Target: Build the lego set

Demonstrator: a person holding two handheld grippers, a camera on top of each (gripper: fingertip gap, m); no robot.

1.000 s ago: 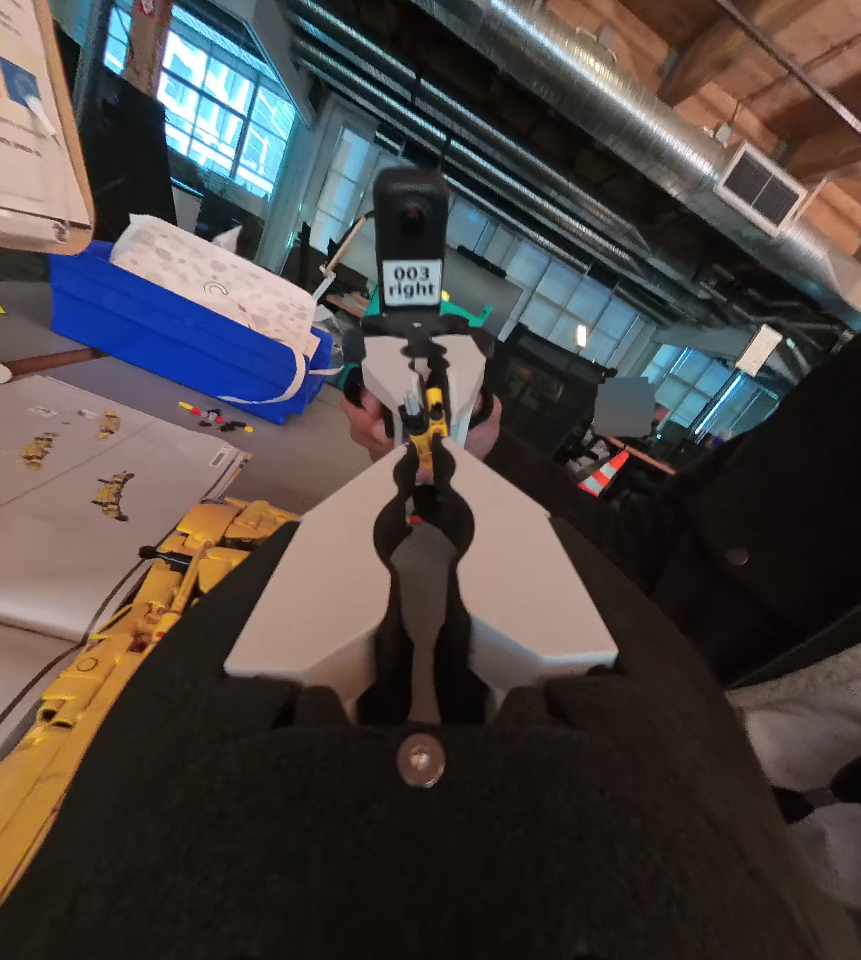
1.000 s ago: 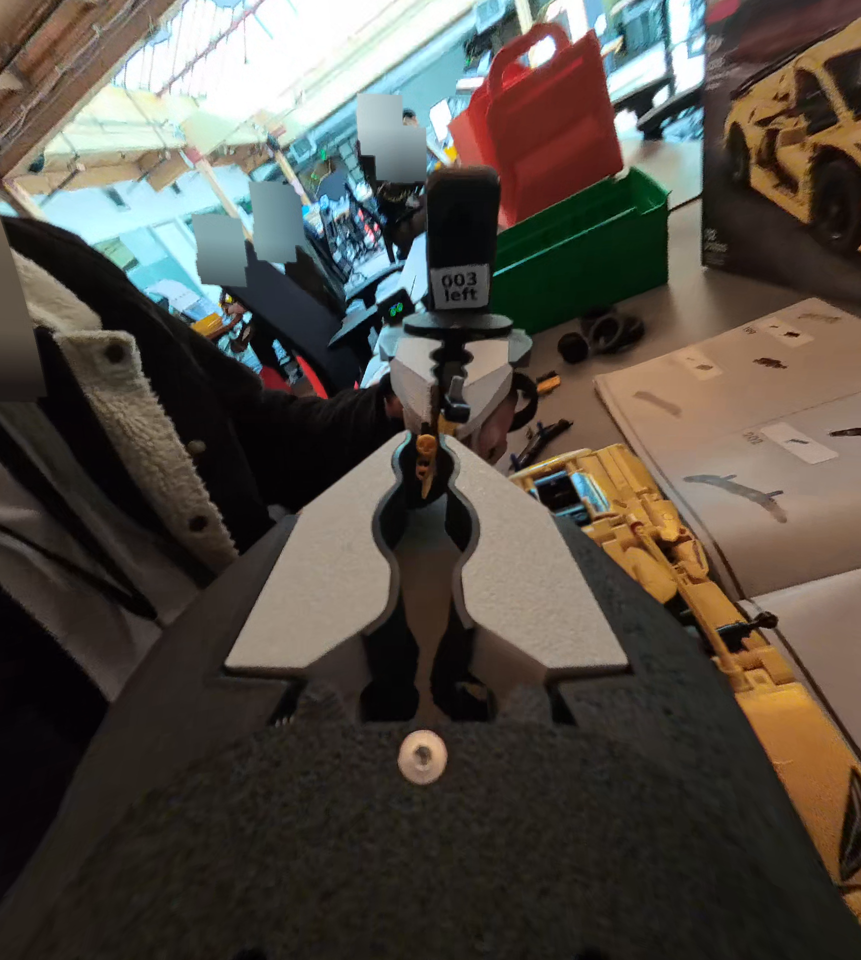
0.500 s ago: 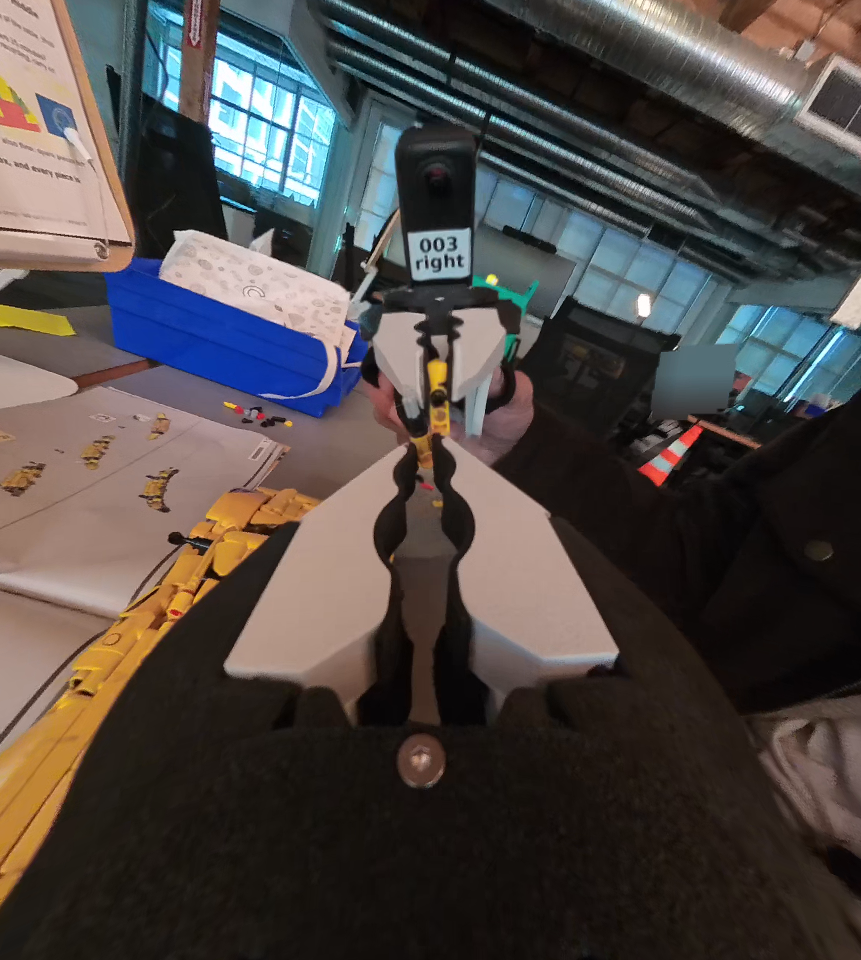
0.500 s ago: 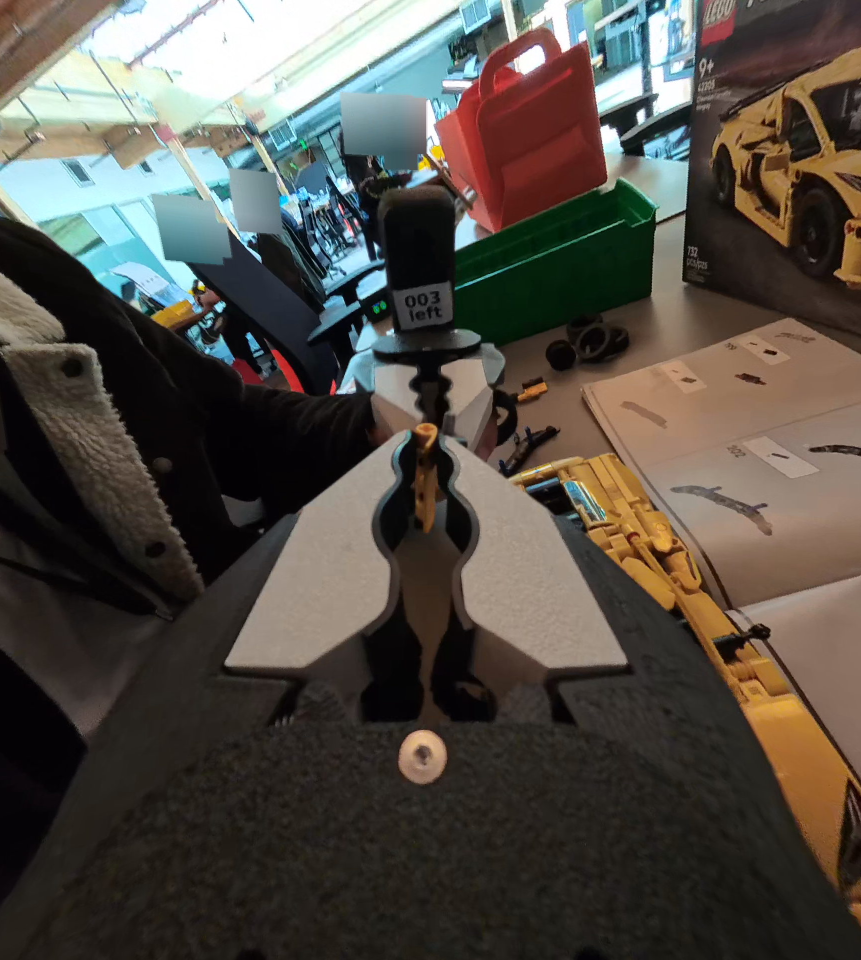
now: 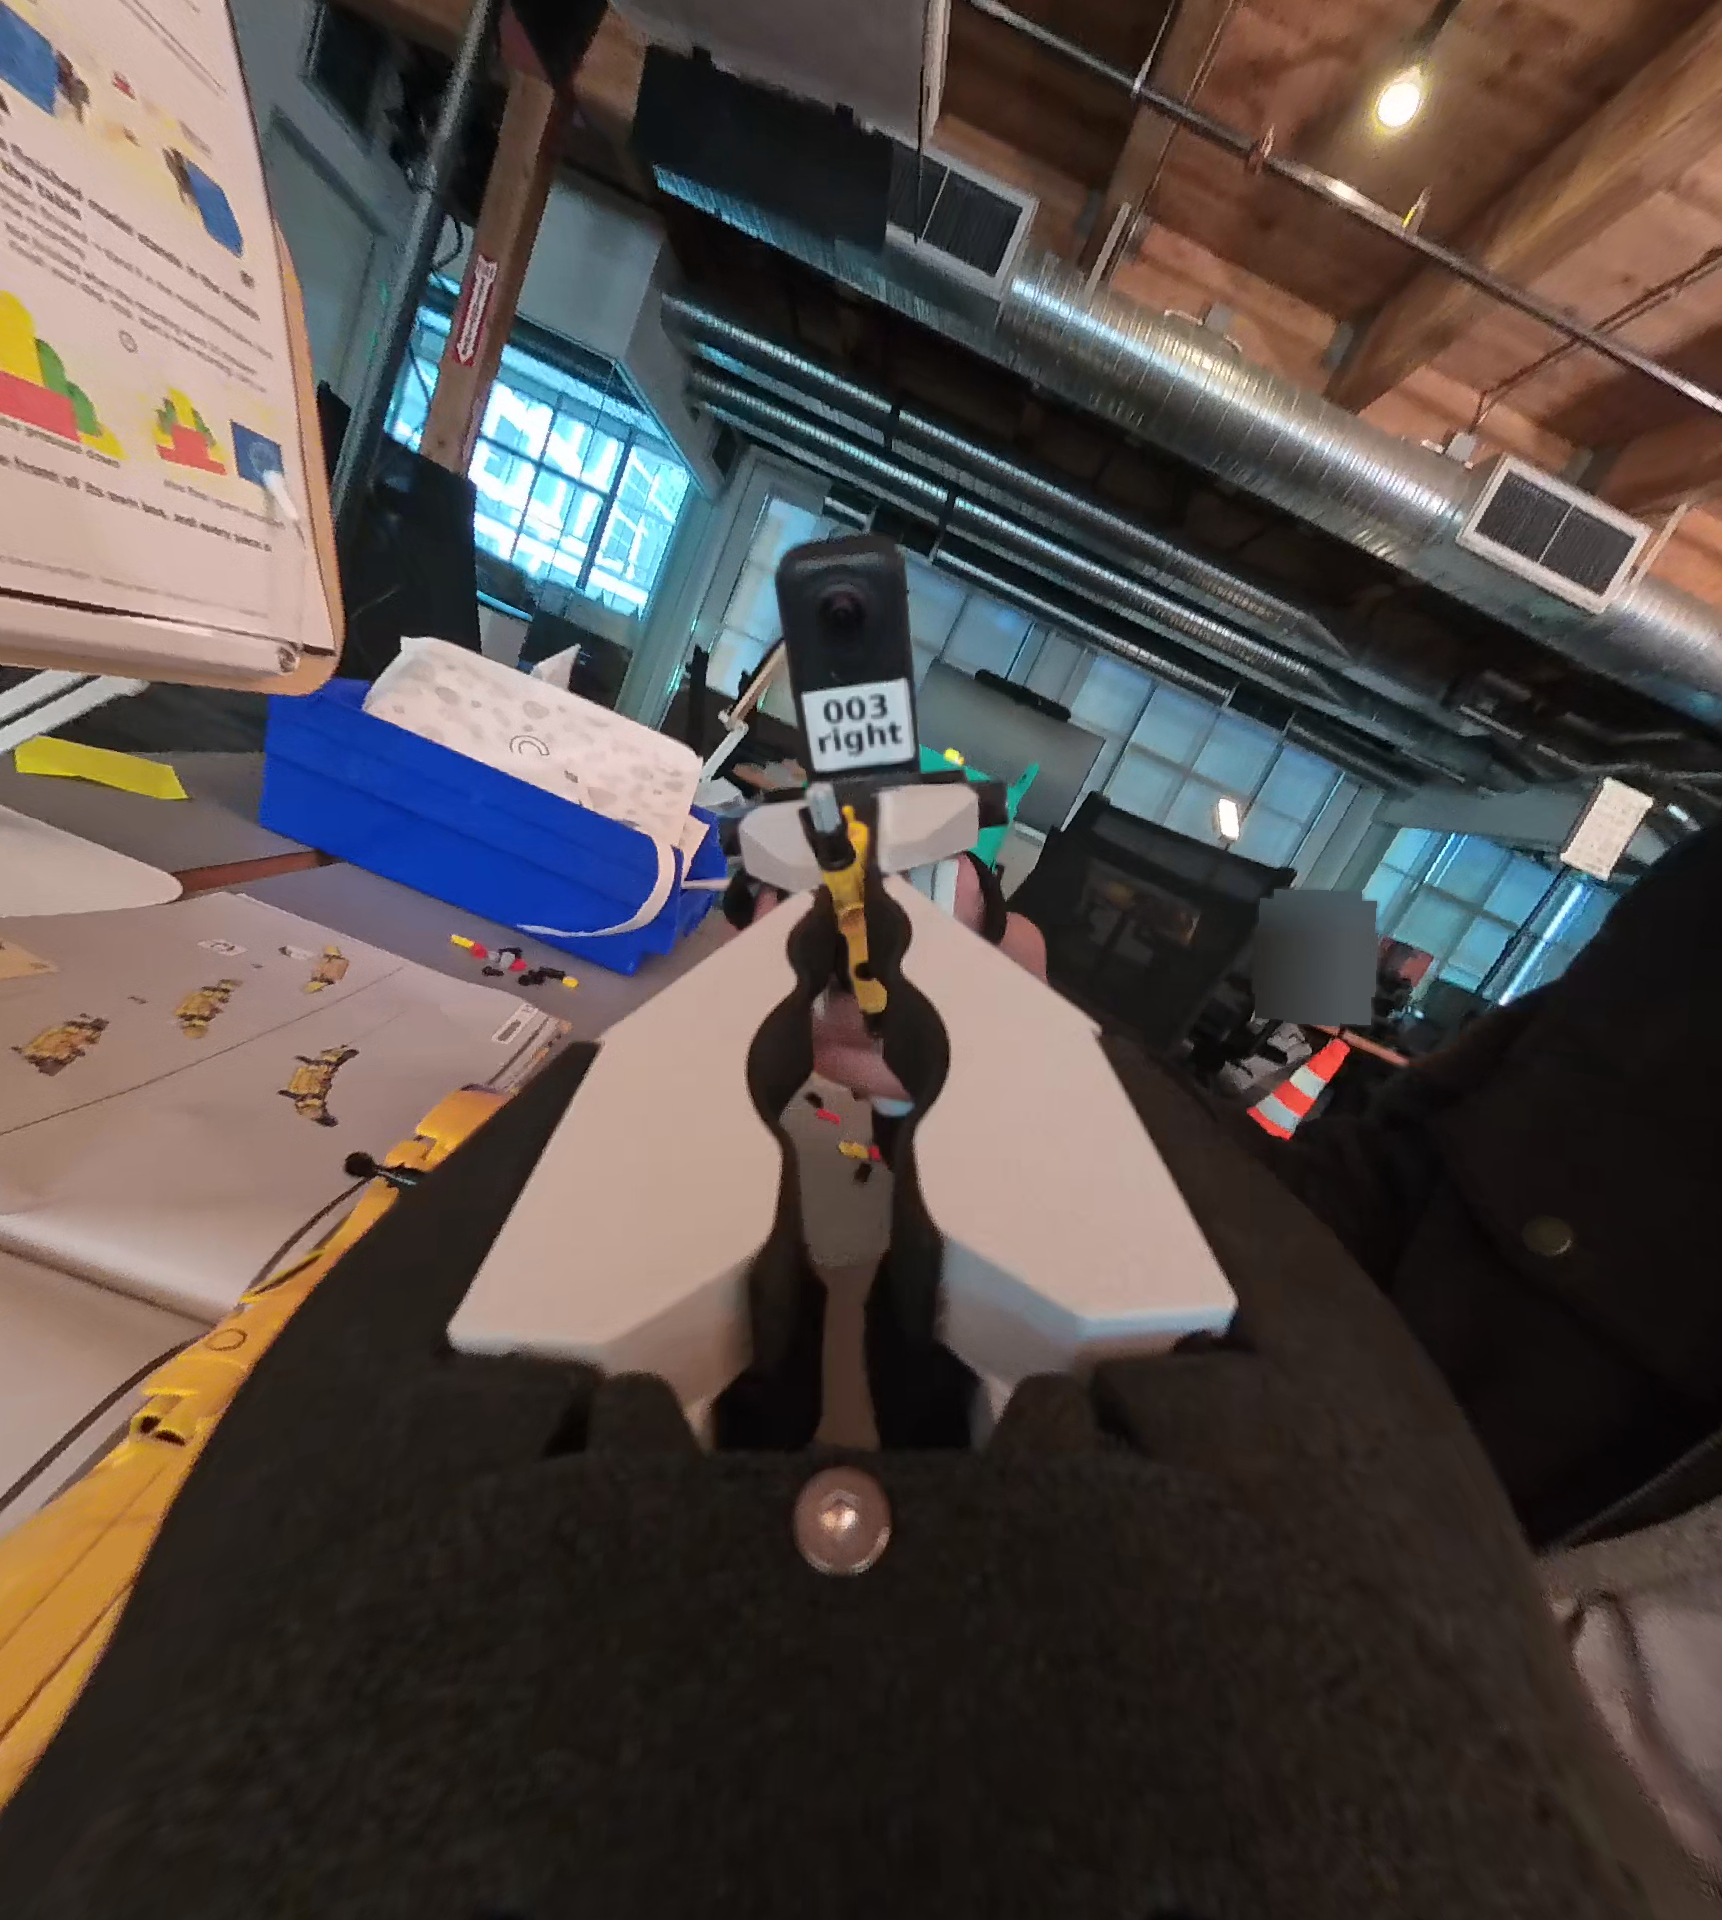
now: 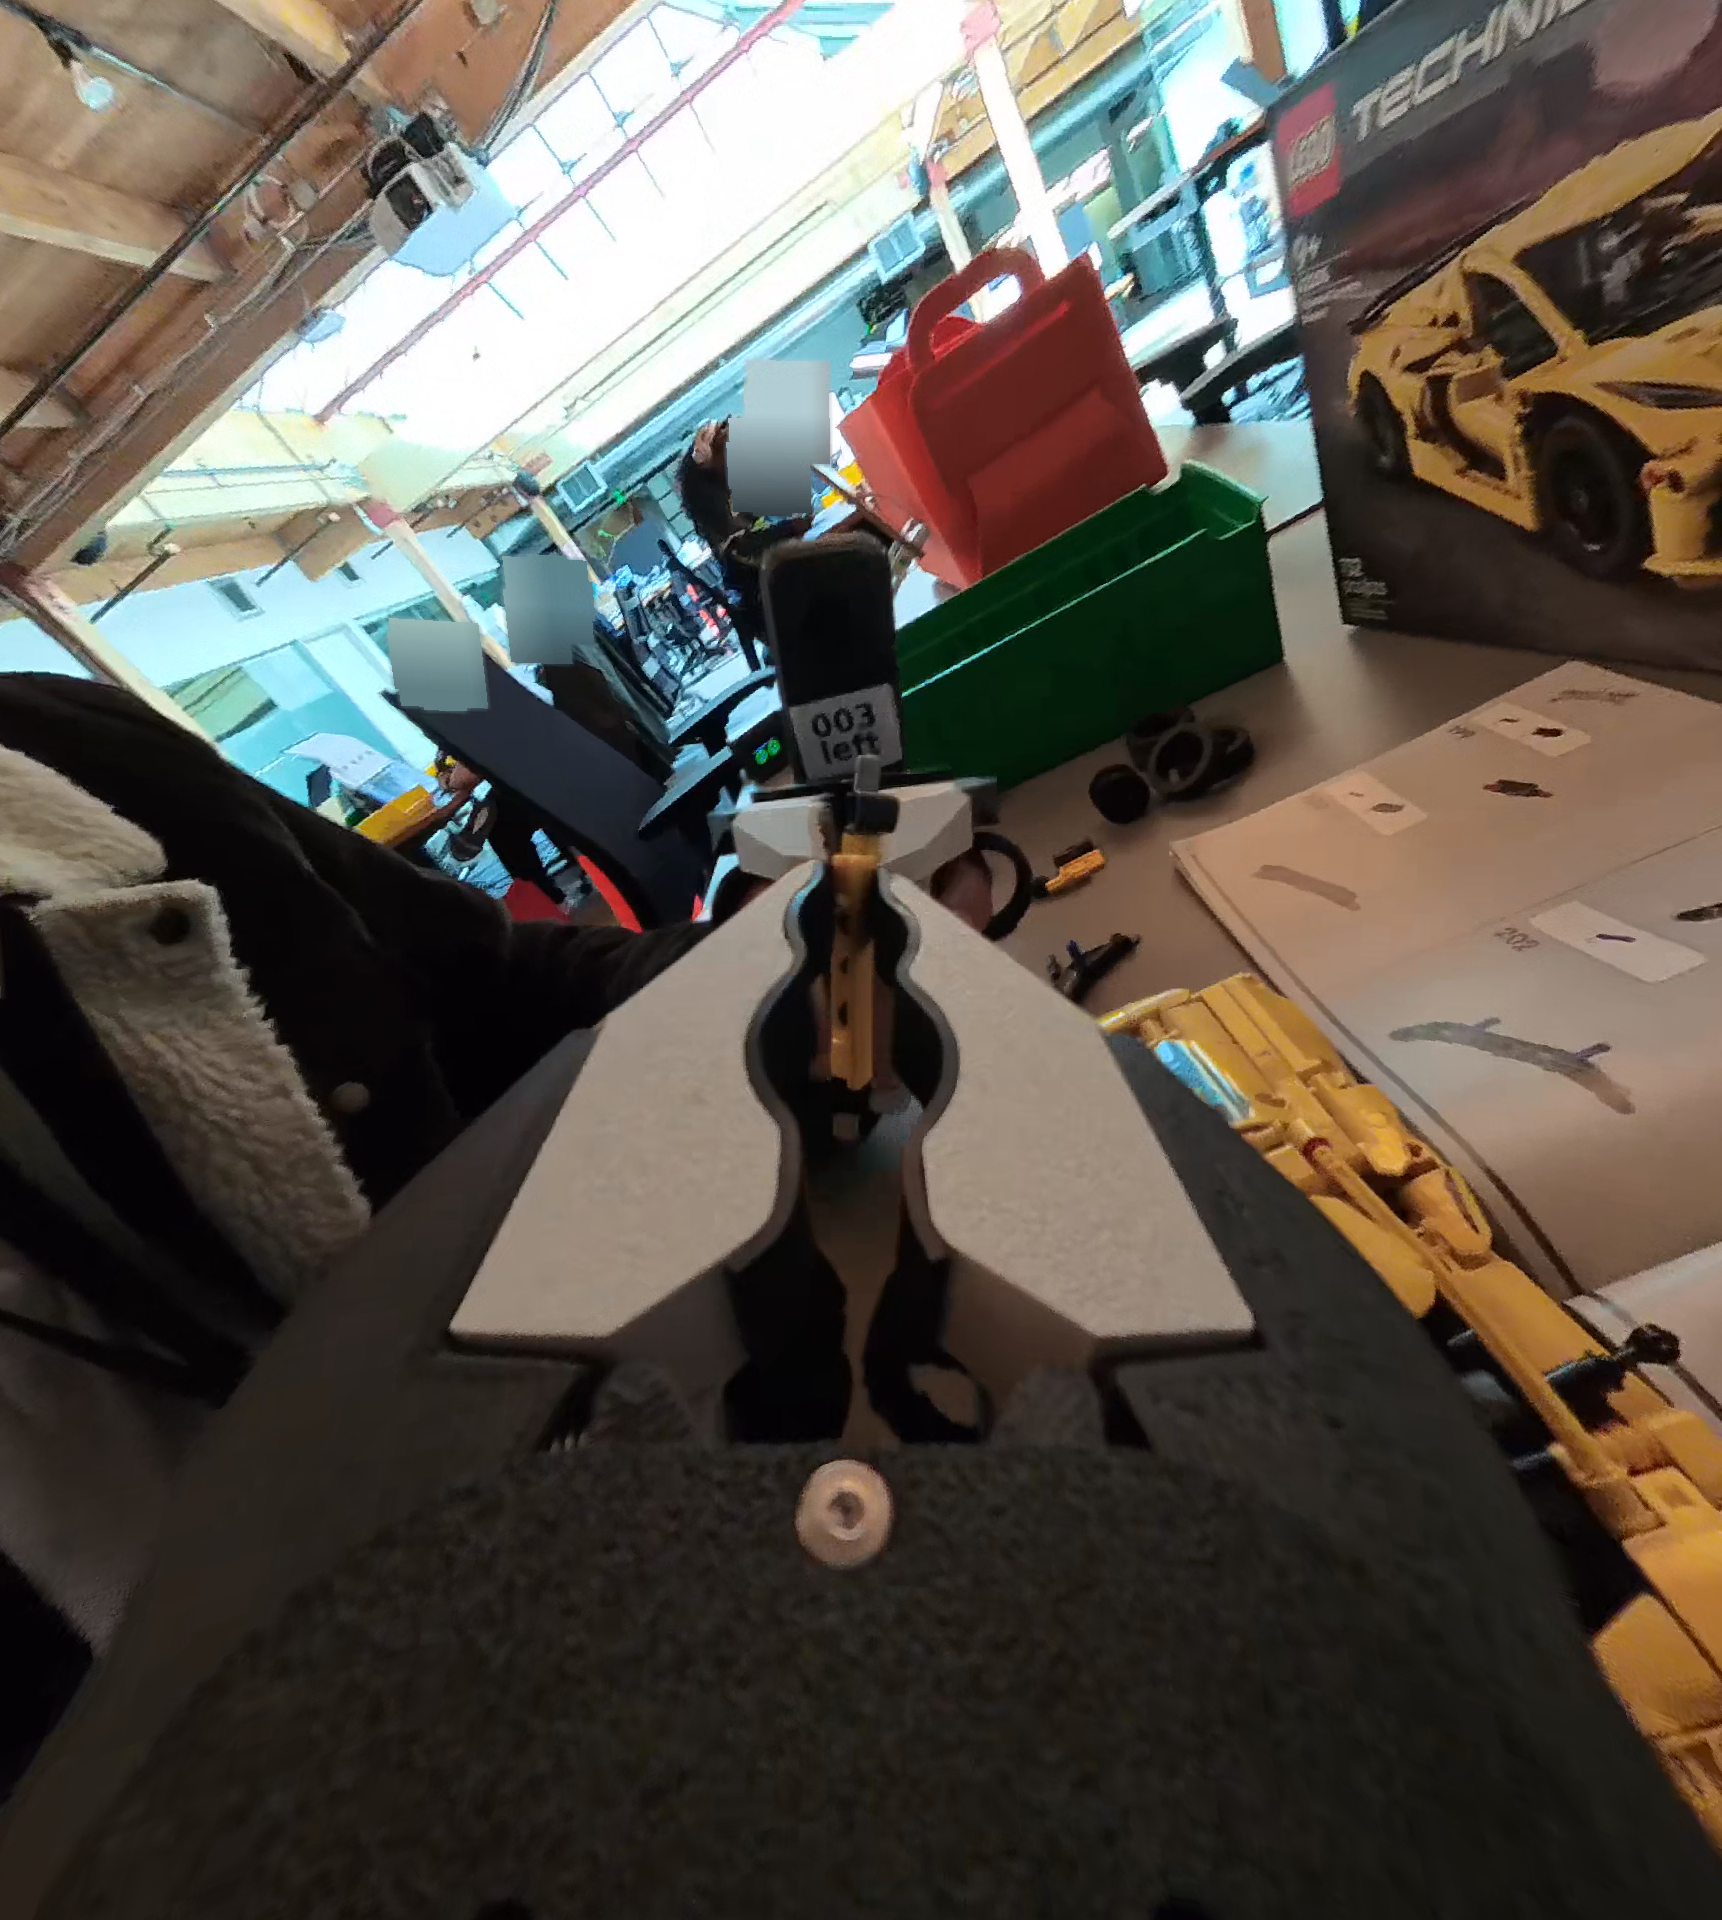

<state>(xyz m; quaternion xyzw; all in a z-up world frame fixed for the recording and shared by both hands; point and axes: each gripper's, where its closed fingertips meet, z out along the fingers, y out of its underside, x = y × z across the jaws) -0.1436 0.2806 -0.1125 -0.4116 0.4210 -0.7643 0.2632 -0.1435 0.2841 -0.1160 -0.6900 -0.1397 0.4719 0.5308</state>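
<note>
Both grippers are up off the table, nose to nose, with a thin yellow beam (image 6: 852, 971) bridging the gap; the left gripper (image 5: 852, 935) has its jaws pinched on one end of the beam (image 5: 855, 920), and the right gripper (image 6: 852, 914) has its jaws pinched on it too; whether the far grey-and-black tip is a second part I cannot tell; the beam's long axis runs straight along both pairs of fingers, from one gripper to the other, so neither is nearer, each is on it; any push or pull would have to run along that same line, I'd judge; the yellow car (image 6: 1376, 1226) lies below on the table, right of the right gripper and left of the left one, well apart from the beam; the booklet (image 5: 161, 1049) lies open beside it
</note>
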